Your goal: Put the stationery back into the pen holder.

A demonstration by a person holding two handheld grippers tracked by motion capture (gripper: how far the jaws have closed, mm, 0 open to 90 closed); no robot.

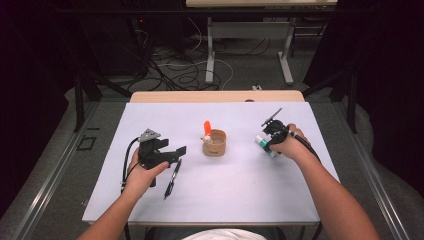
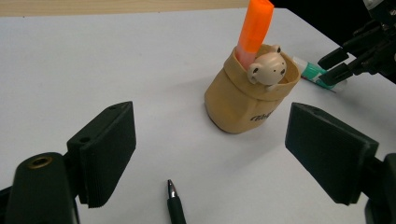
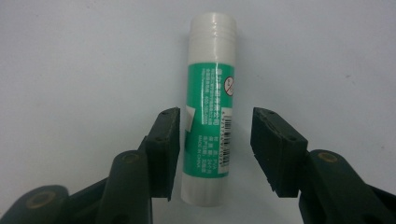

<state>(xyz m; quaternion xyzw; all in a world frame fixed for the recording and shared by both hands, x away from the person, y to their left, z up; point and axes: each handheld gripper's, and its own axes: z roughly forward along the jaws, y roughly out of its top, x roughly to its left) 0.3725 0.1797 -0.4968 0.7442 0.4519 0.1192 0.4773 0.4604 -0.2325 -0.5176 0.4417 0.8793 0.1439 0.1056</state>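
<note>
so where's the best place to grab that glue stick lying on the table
Across the green labelled barrel of the glue stick, coming from above with one jaw on each long side. It lies flat on the table, a round tube, so the mid-body gives parallel sides; the white cap end is ridged. The right gripper already straddles it, with a gap on one side.

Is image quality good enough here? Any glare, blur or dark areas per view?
High view: white table evenly lit, surroundings dark, slightly soft. Left gripper view: cup sharp, jaws nearest the lens a little soft. Right gripper view: glue stick label readable, faint sheen on its cap, corners dim.
</note>
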